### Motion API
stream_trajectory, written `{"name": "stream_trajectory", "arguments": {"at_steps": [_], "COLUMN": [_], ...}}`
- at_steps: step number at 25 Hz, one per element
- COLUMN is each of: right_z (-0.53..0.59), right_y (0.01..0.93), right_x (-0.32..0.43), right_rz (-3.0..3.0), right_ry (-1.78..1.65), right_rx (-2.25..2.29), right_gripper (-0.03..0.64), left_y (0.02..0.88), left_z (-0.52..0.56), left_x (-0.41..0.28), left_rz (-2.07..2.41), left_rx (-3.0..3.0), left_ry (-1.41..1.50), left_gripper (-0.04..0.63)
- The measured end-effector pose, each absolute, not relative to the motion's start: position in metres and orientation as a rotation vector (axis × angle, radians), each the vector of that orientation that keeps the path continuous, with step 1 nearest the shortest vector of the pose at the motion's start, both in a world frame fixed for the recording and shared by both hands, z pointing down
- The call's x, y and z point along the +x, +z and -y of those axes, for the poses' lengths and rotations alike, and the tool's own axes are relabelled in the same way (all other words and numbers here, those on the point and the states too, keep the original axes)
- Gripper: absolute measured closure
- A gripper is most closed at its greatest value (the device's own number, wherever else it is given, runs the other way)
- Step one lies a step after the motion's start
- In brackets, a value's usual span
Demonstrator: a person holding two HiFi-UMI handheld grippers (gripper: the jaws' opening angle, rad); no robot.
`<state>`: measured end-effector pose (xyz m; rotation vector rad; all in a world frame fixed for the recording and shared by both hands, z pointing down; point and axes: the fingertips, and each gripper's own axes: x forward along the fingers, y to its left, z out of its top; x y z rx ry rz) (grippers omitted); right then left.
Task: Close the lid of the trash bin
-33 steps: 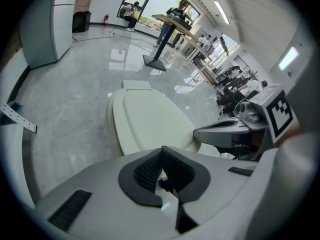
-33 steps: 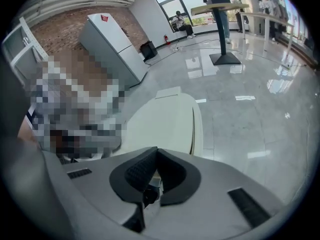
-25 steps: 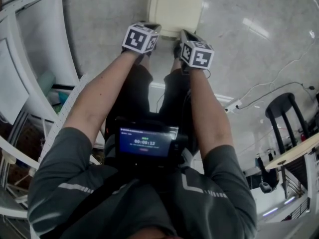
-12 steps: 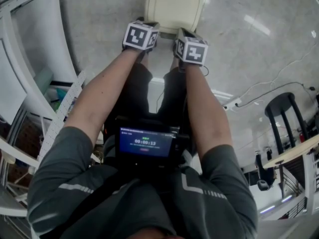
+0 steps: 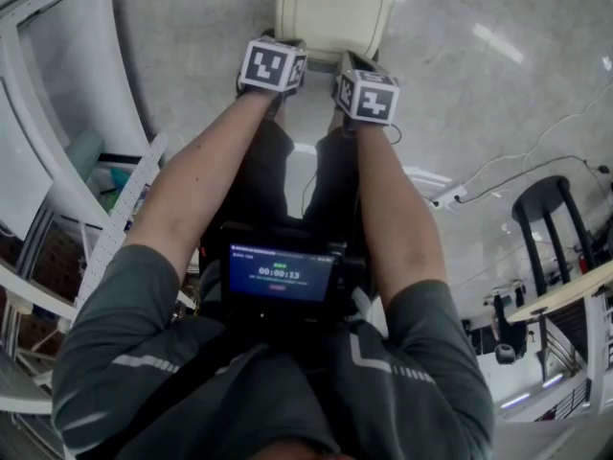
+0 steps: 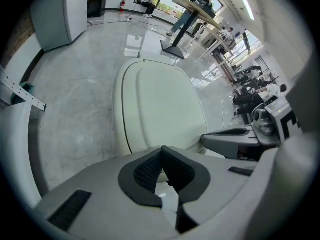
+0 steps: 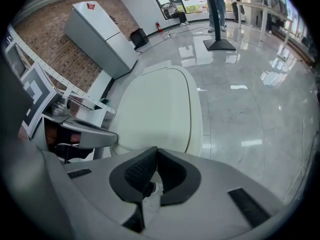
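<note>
Presently: left gripper and right gripper, both jaws pressed together, empty, above bin lid. Risk, I judge: tips skidding off its smooth top.

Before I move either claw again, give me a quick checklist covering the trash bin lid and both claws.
1. Trash bin lid is down: ok. It lies flat in both gripper views and in the head view.
2. Lid seated all the way round: cannot tell. Its near edge is hidden behind the claws.
3. Left claw is empty: ok. Its jaws are together with nothing between them.
4. Right claw is empty: ok. Its jaws are together with nothing between them.
5. Claws are apart from each other: ok. The head view shows them side by side with a gap.
6. Claws are off the lid: cannot tell. No view shows whether the tips touch it.
</note>
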<state>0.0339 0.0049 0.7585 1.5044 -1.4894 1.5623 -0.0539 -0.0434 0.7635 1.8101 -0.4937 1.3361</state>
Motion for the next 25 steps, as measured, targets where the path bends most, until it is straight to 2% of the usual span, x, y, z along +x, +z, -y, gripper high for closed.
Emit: {"name": "stream_trajectory", "arguments": {"at_steps": [3, 7, 14, 25], "right_z": [-0.004, 0.007, 0.036, 0.115], "right_y": [0.757, 0.747, 0.723, 0.651], "right_x": [0.033, 0.041, 0.048, 0.091], "right_rz": [1.492, 1.548, 1.675, 1.888], "right_ry": [1.564, 1.422, 1.376, 1.288], "right_rx": [1.478, 1.516, 1.529, 1.663], "right_gripper": [0.611, 0.611, 0.612, 0.614], "left_y": [0.761, 0.748, 0.721, 0.659], "left_z": [0.046, 0.054, 0.093, 0.145], "left_x": [-0.055, -0.040, -0.019, 0.011], "left_rz": [0.491, 0.485, 0.514, 0.517], "left_rx": [1.809, 1.817, 1.921, 2.118], "left_ry": [1.359, 1.241, 1.123, 0.986], "left_gripper": [0.592, 0.592, 0.592, 0.592]}}
